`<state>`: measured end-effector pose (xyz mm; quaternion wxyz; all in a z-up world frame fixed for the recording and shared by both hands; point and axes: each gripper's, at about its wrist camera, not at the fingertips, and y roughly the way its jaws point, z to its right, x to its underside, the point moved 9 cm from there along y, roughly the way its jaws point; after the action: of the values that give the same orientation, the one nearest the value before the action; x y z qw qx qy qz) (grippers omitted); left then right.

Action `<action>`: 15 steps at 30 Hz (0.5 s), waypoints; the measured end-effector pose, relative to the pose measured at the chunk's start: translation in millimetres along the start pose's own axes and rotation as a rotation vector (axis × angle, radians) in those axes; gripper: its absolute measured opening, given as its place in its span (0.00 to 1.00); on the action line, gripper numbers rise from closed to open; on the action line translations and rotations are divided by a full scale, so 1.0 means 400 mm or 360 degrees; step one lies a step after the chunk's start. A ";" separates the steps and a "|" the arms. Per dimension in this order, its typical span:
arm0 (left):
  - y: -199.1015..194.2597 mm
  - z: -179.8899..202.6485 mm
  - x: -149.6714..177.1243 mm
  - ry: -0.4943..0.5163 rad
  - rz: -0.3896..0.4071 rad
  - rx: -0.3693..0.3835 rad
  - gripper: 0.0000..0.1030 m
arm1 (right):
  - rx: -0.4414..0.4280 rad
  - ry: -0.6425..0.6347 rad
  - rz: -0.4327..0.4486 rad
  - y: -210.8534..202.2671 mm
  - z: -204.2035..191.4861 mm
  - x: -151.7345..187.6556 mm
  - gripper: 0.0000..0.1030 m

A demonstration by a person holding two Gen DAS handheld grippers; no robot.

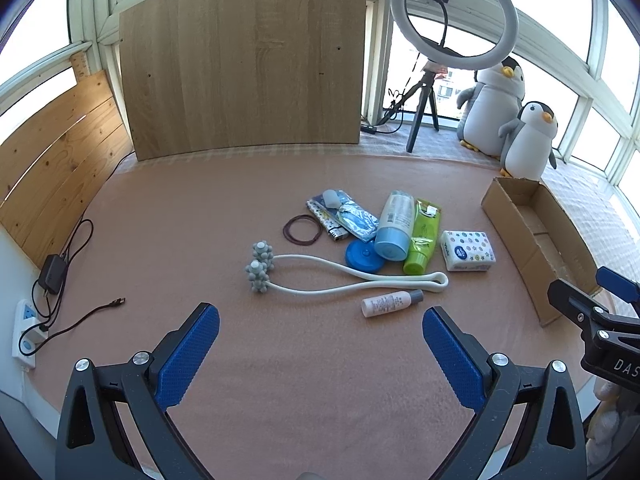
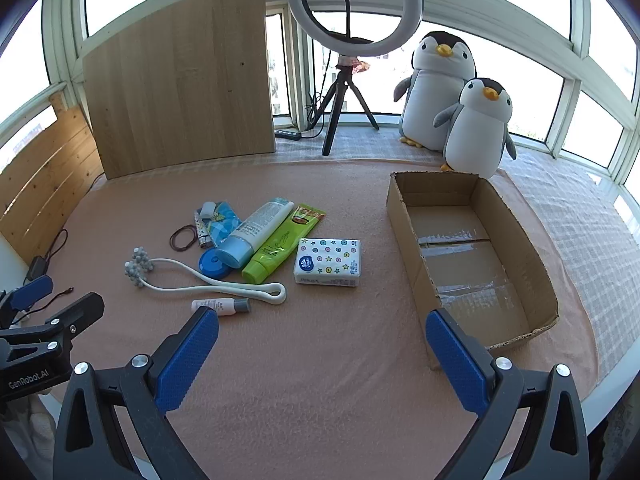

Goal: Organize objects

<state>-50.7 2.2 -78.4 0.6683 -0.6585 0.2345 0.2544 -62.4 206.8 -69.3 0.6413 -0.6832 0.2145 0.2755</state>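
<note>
Right wrist: pink blanket (image 2: pixel 320 360), wooden board (image 2: pixel 180 80), bay windows (image 2: pixel 520 32)

Left gripper (image 1: pixel 320 332) hangs spread wide over the pink felt mat (image 1: pixel 280 380).
At twelve o'clock lies a small pink bottle (image 1: pixel 390 303); at two o'clock, an open brown cardboard box (image 1: pixel 536 236).

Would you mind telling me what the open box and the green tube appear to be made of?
The box looks like plain brown corrugated cardboard, matte, with ragged cut edges and shiny clear tape across its floor. The green tube looks like glossy soft plastic, judging by its highlights and crimped flat end.
</note>
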 end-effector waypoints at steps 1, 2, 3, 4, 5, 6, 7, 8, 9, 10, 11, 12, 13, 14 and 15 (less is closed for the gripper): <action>0.000 0.000 0.001 0.0000 -0.0001 0.0001 1.00 | 0.0000 0.0000 0.0001 0.000 0.000 0.000 0.99; 0.000 -0.001 0.002 0.0000 0.0001 0.0001 1.00 | 0.0001 -0.0001 0.0001 0.000 0.000 0.000 0.99; 0.000 -0.002 0.002 -0.0001 0.0001 0.0001 1.00 | 0.0000 -0.0001 -0.0001 0.000 0.000 0.000 0.99; 0.000 -0.003 0.003 -0.0002 0.0002 0.0001 1.00 | -0.0002 0.0000 -0.0004 0.000 -0.001 0.001 0.99; 0.000 -0.003 0.003 -0.0002 0.0001 0.0001 1.00 | -0.0004 0.0000 -0.0006 0.001 -0.002 0.001 0.99; 0.000 -0.003 0.003 -0.0002 0.0002 0.0000 1.00 | -0.0005 -0.0001 -0.0008 0.001 -0.003 0.001 0.99; -0.001 -0.003 0.003 -0.0001 0.0003 0.0001 1.00 | -0.0003 -0.0002 -0.0007 0.001 -0.003 0.002 0.99; 0.000 -0.003 0.003 -0.0001 0.0003 0.0001 1.00 | -0.0004 -0.0001 -0.0007 0.001 -0.003 0.001 0.99; 0.000 -0.003 0.003 -0.0001 0.0002 0.0001 1.00 | -0.0005 0.0000 -0.0008 0.001 -0.003 0.001 0.99; 0.000 -0.003 0.003 -0.0001 0.0001 0.0001 1.00 | -0.0005 -0.0001 -0.0009 0.002 -0.003 0.002 0.99; 0.000 -0.003 0.004 -0.0001 0.0002 0.0000 1.00 | -0.0004 -0.0001 -0.0008 0.002 -0.003 0.002 0.99; 0.000 -0.003 0.004 -0.0001 0.0001 0.0000 1.00 | -0.0004 0.0000 -0.0008 0.002 -0.003 0.002 0.99; 0.001 -0.003 0.004 -0.0001 0.0000 -0.0001 1.00 | -0.0004 0.0001 -0.0010 0.002 -0.003 0.002 0.99; 0.002 -0.004 0.003 0.0000 -0.0003 0.0000 1.00 | -0.0005 0.0003 -0.0011 0.003 -0.003 0.003 0.99; 0.003 -0.005 0.002 0.0001 -0.0005 0.0001 1.00 | -0.0005 0.0005 -0.0013 0.003 -0.004 0.003 0.99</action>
<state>-50.8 0.4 -79.9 0.6688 -0.6587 0.2339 0.2532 -62.1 205.2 -71.3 0.6410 -0.6856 0.2121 0.2722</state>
